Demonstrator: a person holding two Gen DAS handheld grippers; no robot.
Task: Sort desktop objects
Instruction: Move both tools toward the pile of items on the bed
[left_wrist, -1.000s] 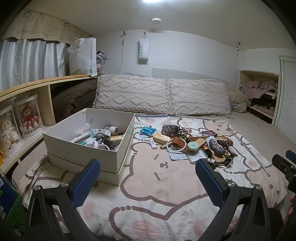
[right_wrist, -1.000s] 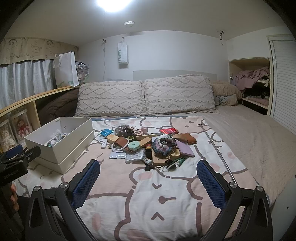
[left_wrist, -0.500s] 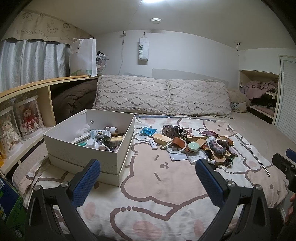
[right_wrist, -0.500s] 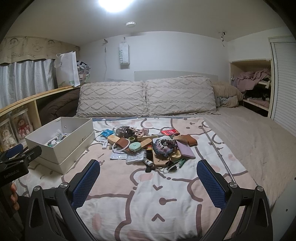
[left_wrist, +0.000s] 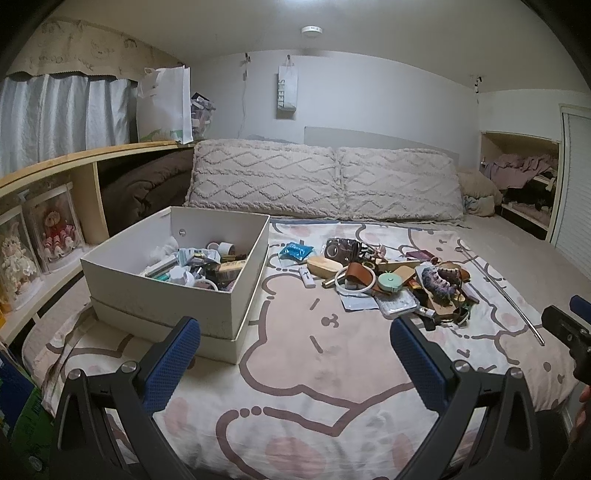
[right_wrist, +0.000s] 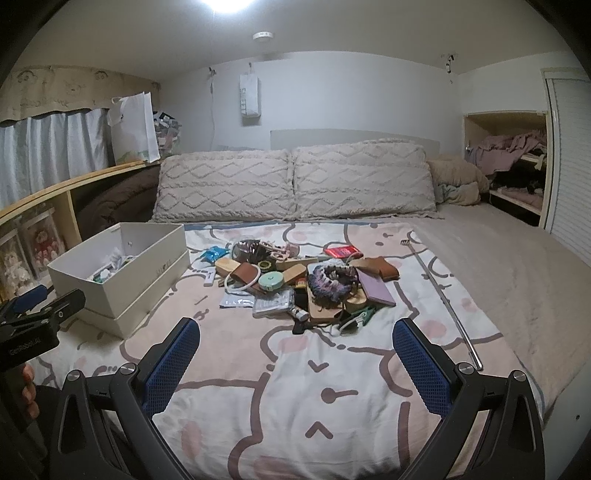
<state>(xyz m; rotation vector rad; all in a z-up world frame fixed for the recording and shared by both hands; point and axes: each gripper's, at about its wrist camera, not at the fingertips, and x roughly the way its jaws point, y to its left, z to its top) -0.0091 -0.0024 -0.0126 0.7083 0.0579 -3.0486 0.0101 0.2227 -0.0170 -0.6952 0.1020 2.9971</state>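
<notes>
A pile of small objects (left_wrist: 391, 280) lies on a cartoon-print bedspread (left_wrist: 295, 369); it also shows in the right wrist view (right_wrist: 295, 284). It holds a mint round case (right_wrist: 270, 281), a purple scrunchie (right_wrist: 332, 282), a purple notebook (right_wrist: 375, 290) and a blue packet (left_wrist: 295, 250). A white box (left_wrist: 173, 284) with several items inside sits left of the pile, also in the right wrist view (right_wrist: 122, 273). My left gripper (left_wrist: 295, 343) is open and empty, near the box's front corner. My right gripper (right_wrist: 295, 347) is open and empty, short of the pile.
A thin metal rod (right_wrist: 447, 302) lies right of the pile. Two textured pillows (right_wrist: 295, 181) stand at the headboard. A wooden shelf (left_wrist: 74, 162) with boxed dolls (left_wrist: 51, 229) runs along the left. An alcove with clothes (right_wrist: 509, 155) is at the right.
Both grippers have drifted slightly forward and down toward the bed. Nothing has been grasped or moved.
</notes>
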